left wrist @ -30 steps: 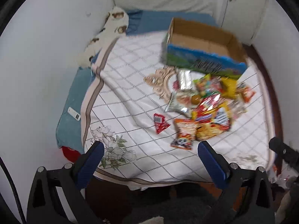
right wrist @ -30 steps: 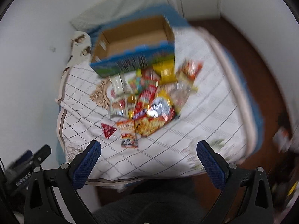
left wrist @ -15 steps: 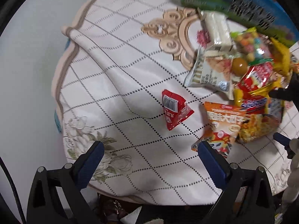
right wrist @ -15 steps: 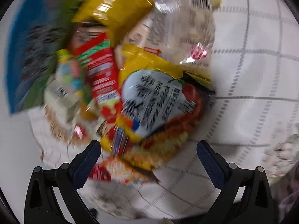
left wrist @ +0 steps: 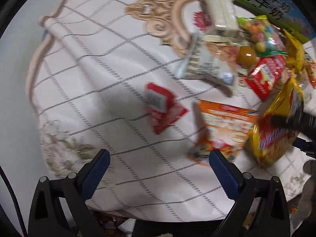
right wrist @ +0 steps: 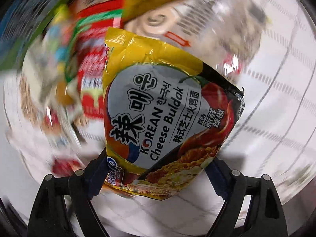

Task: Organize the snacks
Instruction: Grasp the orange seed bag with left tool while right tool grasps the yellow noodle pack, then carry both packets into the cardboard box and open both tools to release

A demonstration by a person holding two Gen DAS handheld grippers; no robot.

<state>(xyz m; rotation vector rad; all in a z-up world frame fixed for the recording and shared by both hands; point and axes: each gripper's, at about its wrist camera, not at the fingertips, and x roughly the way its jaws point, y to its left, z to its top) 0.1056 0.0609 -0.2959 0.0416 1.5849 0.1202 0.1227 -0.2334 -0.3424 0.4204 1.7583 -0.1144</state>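
White quilted bed cover with a grey lattice print and a beige scroll ornament, spread over a bed and carrying a heap of snacks. Yellow foil noodle packet printed "Korean Cheese Buldak": lying on the right edge of the heap, its lower end between the blue pads of the right hand-held gripper, whose jaws are closing around it; pad contact cannot be told. The same packet shows at the right edge of the left wrist view. Left hand-held gripper: jaws spread wide, nothing between them, hanging over bare cover. Small red sachet with a barcode label: alone on the cover, just left of the heap. Orange snack bag: beside the sachet, partly under the noodle packet. White and pale-blue foil packet, red packet, clear bag of coloured balls and pale wrapped block: piled together further back. Green and blue printed carton: behind the heap.
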